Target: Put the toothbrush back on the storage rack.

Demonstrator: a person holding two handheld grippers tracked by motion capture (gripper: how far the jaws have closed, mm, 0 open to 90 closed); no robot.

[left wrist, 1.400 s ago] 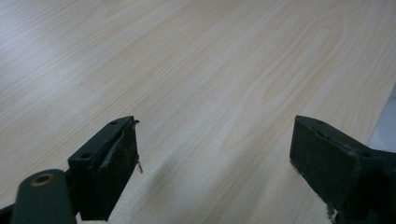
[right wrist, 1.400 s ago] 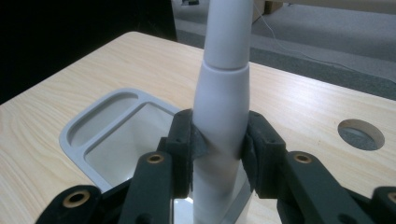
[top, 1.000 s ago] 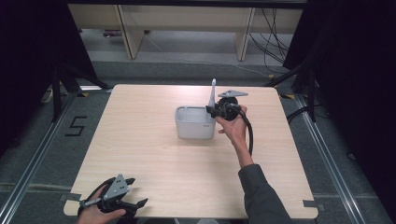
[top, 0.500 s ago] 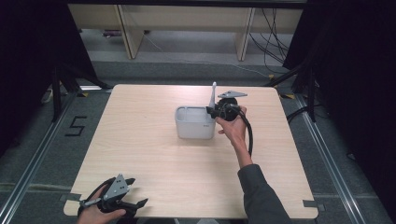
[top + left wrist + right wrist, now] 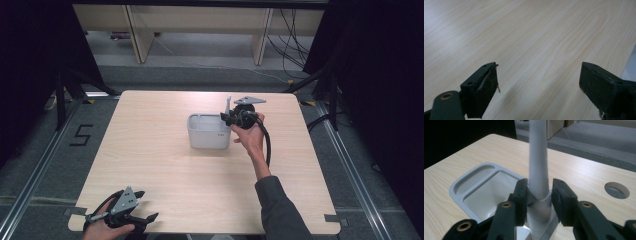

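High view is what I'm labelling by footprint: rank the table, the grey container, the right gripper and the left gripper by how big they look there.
1. table, by far.
2. grey container.
3. left gripper and right gripper, shut on a grey handle: they look alike, and the left one sits nearer the camera, so no ranking.

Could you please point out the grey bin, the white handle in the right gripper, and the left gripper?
grey bin [image 5: 207, 140], high view, front wall.
white handle [image 5: 538, 162], right gripper view, shaft above the jaws.
left gripper [image 5: 539, 87], left gripper view, midway between its open jaws.
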